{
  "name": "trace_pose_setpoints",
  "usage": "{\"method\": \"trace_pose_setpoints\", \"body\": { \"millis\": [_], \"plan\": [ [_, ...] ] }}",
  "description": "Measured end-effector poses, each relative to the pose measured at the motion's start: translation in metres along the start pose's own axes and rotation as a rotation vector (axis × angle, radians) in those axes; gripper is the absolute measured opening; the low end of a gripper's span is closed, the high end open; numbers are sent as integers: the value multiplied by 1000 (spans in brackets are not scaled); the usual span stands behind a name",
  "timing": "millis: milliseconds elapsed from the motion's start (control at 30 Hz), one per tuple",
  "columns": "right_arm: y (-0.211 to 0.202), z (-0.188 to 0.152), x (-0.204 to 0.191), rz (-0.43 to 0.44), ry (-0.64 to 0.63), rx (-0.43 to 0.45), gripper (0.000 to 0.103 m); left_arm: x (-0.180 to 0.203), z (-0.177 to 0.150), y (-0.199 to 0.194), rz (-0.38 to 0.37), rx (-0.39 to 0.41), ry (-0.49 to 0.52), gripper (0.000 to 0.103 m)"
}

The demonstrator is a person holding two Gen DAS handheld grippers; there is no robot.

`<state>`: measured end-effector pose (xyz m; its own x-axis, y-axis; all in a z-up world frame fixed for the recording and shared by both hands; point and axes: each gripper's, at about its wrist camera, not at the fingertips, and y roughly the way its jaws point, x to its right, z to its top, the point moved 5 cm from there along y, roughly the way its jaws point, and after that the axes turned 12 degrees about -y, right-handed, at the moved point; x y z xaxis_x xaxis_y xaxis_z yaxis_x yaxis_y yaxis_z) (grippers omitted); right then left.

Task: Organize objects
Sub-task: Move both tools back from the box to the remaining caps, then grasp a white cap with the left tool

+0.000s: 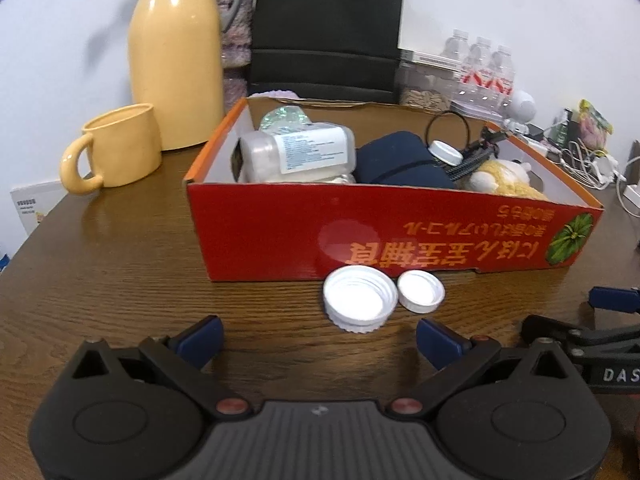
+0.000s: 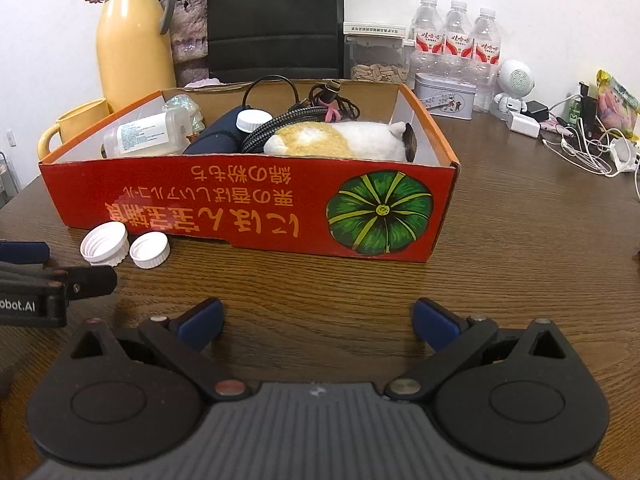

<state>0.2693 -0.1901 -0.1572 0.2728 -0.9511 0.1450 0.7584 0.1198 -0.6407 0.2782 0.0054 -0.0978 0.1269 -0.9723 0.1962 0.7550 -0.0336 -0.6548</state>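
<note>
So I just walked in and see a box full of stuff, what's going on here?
A person is tidying the wooden table with two handheld grippers. Both the left gripper and the right gripper are open and hold nothing. The red cardboard box already contains a clear plastic bottle, a dark blue pouch, a braided cable and a plush toy. Two white plastic caps, one large and one small, lie in front of the box.

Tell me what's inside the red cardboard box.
Inside the red box: a clear bottle lying down, a navy pouch, a white-capped bottle, braided cables and a plush toy. Anything beneath them is hidden.
</note>
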Motion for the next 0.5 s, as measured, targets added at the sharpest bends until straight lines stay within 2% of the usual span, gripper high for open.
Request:
{"method": "trace_pose_setpoints", "body": {
  "millis": [100, 233, 300, 333, 367, 433, 500],
  "plan": [
    [0, 0, 0, -1, -4, -2, 103, 0, 4, 9, 53, 11, 20, 103],
    [0, 0, -1, -1, -5, -2, 103, 0, 9, 15, 41, 17, 25, 100],
    [0, 0, -1, -1, -5, -2, 103, 0, 10, 11, 11, 35, 25, 86],
    [0, 0, -1, -1, -5, -3, 103, 0, 10, 8, -10, 47, 22, 66],
    [0, 0, -1, -2, -5, -3, 103, 1, 10, 6, -42, 52, 19, 37],
    [0, 0, -1, -2, -4, -3, 103, 3, 10, 2, -83, 47, 18, 38],
    [0, 0, 0, -2, -4, -2, 103, 5, 9, -1, -89, 54, 30, 38]
  ]
}}
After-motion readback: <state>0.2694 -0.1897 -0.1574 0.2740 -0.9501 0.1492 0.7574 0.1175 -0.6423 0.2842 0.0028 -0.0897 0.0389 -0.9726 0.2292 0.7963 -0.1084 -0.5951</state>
